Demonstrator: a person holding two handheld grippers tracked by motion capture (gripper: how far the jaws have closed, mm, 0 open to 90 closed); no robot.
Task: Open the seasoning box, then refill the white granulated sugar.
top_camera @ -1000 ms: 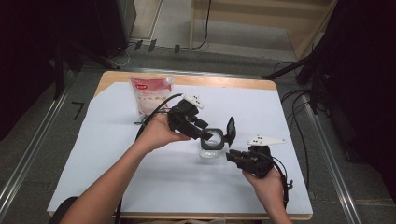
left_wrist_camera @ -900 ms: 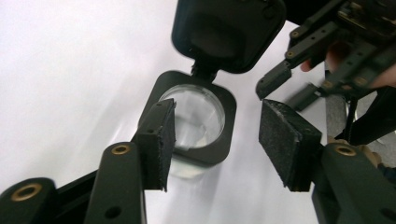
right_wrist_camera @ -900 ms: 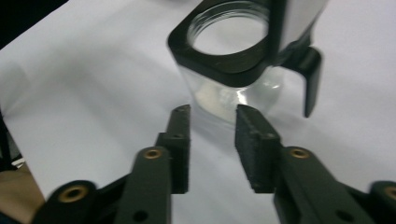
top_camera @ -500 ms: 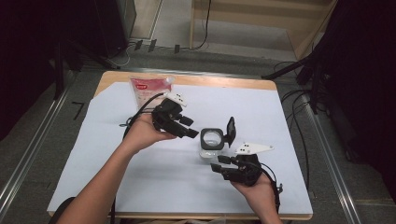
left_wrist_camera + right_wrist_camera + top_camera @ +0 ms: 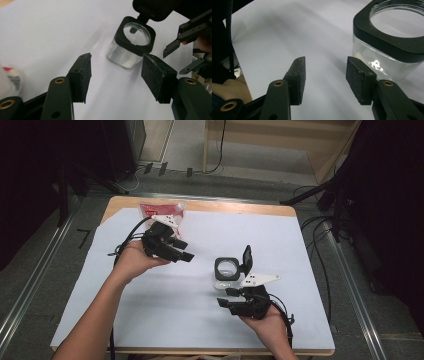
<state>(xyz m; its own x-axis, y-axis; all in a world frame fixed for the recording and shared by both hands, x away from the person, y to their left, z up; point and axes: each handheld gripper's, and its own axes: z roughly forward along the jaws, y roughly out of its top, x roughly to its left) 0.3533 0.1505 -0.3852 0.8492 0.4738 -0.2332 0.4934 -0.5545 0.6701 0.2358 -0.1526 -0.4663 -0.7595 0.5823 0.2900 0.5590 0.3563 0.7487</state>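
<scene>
High view: the table [image 5: 165,320], covered in white paper, carries a clear square jar [image 5: 227,272] near its centre, its black hinged lid [image 5: 246,257] flipped up at the far side, and a red-and-white packet [image 5: 162,211] at the far left edge. The jar stands free and uncovered, so the step in hand is judged to be fetching the packet for filling. To do it well, take the packet near its top edge, and keep the other gripper just beside the jar, ready to steady it.

Left gripper [image 5: 184,251]: held above the paper between packet and jar, jaws pointing toward the jar, released and empty. In the left gripper view its jaws have just been opening; nothing lies between the pads [image 5: 85,75].

Right gripper [image 5: 226,299]: low at the jar's near side, close but not touching. Its jaws have just been opening; the pads [image 5: 359,75] stand apart with bare paper between.
</scene>
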